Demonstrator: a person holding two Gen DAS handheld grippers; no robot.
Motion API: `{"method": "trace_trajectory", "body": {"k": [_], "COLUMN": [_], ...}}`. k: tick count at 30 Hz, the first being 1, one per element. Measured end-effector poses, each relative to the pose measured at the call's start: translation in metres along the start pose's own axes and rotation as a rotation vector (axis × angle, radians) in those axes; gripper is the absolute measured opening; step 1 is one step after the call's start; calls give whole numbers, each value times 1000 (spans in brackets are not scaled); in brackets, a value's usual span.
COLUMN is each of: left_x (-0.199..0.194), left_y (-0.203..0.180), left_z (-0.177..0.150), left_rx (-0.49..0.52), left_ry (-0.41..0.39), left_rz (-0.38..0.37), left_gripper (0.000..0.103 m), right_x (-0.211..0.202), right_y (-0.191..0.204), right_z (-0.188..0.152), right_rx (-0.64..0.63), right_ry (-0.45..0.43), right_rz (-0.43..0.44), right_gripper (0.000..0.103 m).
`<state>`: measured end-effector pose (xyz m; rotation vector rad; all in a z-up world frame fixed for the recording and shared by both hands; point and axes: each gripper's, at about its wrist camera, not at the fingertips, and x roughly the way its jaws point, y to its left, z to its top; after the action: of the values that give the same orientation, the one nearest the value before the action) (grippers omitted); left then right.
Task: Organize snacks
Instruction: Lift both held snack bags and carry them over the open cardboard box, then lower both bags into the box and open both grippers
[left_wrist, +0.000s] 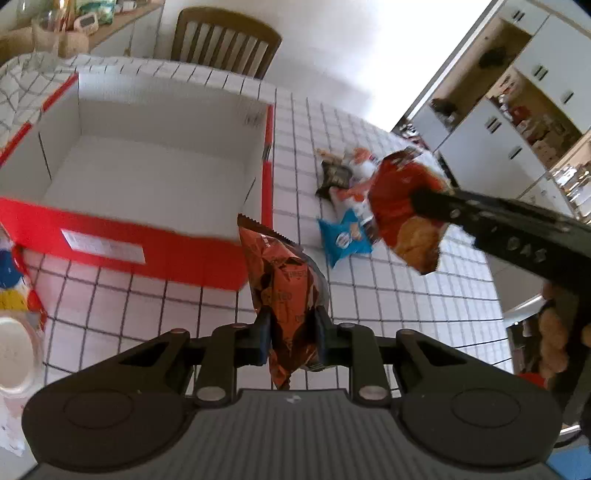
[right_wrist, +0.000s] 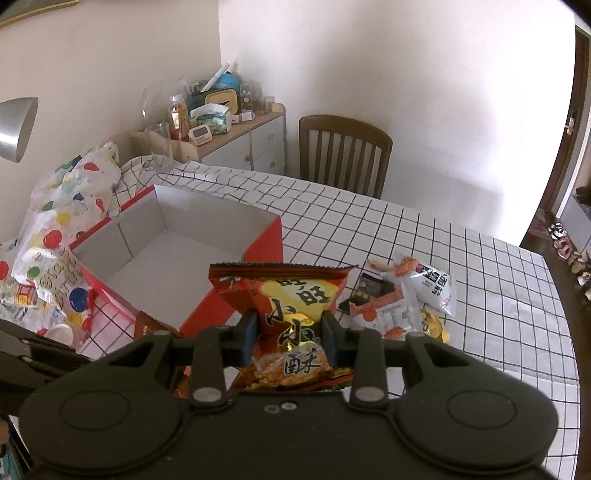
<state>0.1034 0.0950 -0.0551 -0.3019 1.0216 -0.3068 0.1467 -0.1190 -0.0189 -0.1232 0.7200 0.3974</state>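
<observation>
chair (right_wrist: 345, 155): wooden, slatted back, at far edge of surface (right_wrist: 480, 295)
sideboard (right_wrist: 255, 140): by wall, cluttered w/ jars, timer
lamp (right_wrist: 16, 127): metal shade, left

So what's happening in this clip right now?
A person is sorting snack packets with two handheld tongs. The left tongs are shut on an orange-brown snack packet, and the right tongs are shut on a red and yellow snack bag. Both packets are in the air near the open red box, whose visible interior looks empty. A small pile of loose snacks lies on the checked tablecloth beside the box.
</observation>
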Motion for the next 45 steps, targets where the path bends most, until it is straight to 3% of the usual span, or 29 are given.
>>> {"method": "trace_trajectory", "body": {"k": [5,15,20,25,38,45], "left_x": [-27,-43,-30,-14,30,49], "left_y": [8,57,82,109,153,158], "left_z": [19,72,90,107,120,114], "left_rx": [24,21,30,34,-7,-10], "left_ry": [-53,-128,-110,-69,46,115], "left_rz": [-24,110,196,236,303,287], "left_gripper": [23,23,23,23,23,23], "right_x": [-2,21,48,75,129,156], "right_y": [13,51,79,101,131,143], "right_z": [10,36,46,50,65,59], "right_rx": [-5,-10,-1,8,3,-34], "right_ry": [-23,-33,5,43,85,151], "right_rz": [-8,-4,-18,-42,-47,-44], "right_gripper": [34,34,34,34,32,32]}}
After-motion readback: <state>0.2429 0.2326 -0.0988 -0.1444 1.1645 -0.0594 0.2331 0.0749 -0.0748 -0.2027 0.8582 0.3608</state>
